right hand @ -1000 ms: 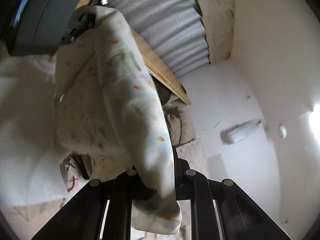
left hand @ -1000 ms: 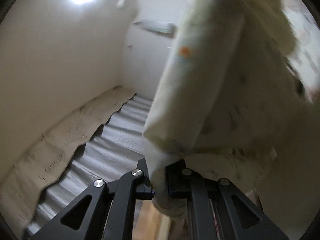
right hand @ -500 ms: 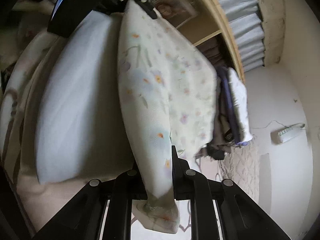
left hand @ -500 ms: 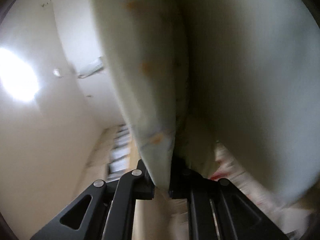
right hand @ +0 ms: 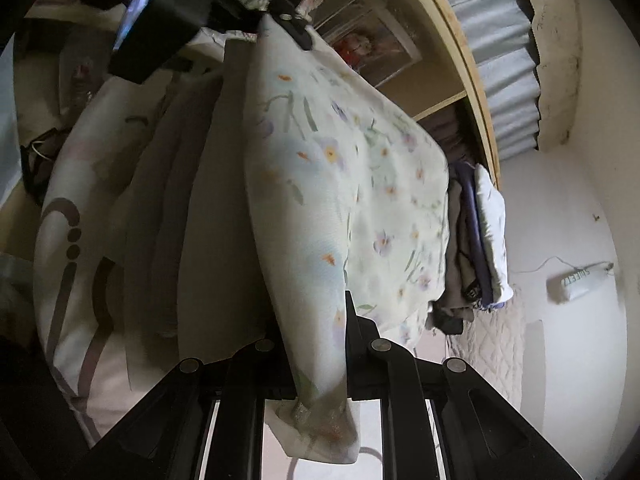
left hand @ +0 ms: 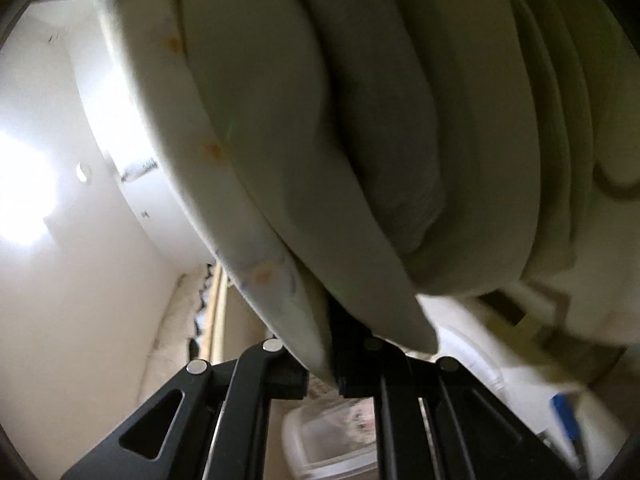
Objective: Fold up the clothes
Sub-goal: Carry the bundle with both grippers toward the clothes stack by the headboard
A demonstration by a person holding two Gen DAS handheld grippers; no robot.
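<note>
Left wrist view. The left gripper (left hand: 322, 364) is closed on an edge of the floral garment (left hand: 256, 268), a pale cream cloth with small orange and lilac marks. The cloth enters between the jaws and rises away up and to the left, so the grip appears to sit at a corner or hem. This suits a hold meant to keep one end of the piece fixed while the rest hangs. Close behind the garment lies a bulk of plain cream bedding (left hand: 400, 140) in heavy rolls; whether the garment touches it cannot be told. A white wall (left hand: 80, 300) and a bright light patch fill the left side. The lower right is blurred; a translucent container (left hand: 332, 440) shows there.

Right wrist view. The right gripper (right hand: 316, 372) is clamped on the opposite end of the same floral garment (right hand: 340, 184), with a short tail of cloth hanging below the jaws. The cloth runs taut from here up to the left gripper (right hand: 294, 30), seen at the far end. The garment is thus held off any surface, stretched between the two tools, judged as a spreading hold ahead of a fold. Beside it, right, a stack of folded clothes (right hand: 476, 240) rests under a wooden shelf edge (right hand: 476, 100). Left of it lie patterned pillows (right hand: 76, 240).
</note>
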